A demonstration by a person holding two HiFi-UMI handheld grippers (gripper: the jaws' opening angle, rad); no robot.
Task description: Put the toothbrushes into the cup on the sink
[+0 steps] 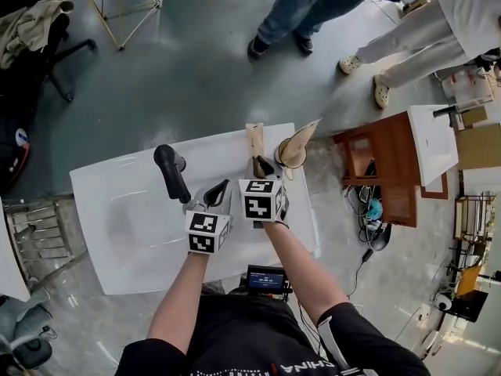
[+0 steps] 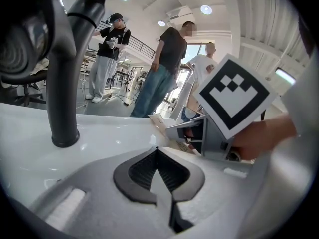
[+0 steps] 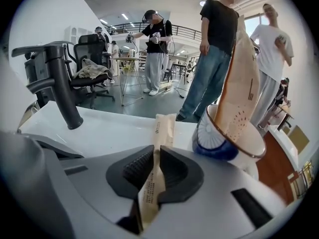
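While the left tool [image 2: 157, 152] hovers with its dark pads pressed together and nothing between them, the right tool [image 3: 155, 156] is clamped on the near end of a paper-wrapped toothbrush [image 3: 162, 126]. That toothbrush runs away from the pads toward the far edge of the white sink [image 1: 117, 210]. Its far end seems to rest on the sink's flat rim, though the right gripper view does not settle whether it touches.

Just to the right of it, at the sink's far right corner, stands the cup [image 3: 215, 144], white with a blue patterned band and a brown lip. A second toothbrush [image 3: 243, 83], also in a paper sleeve, stands tilted inside the cup, its upper end well above the lip.

From the head view both tools sit side by side over the right half of the sink, the left tool [image 1: 220, 188] just beside the right tool [image 1: 263, 165], each held in a bare hand. A black faucet [image 1: 171, 172] rises near the far edge, left of the left tool. Several people [image 1: 301, 10] stand on the grey floor beyond the sink's far edge.
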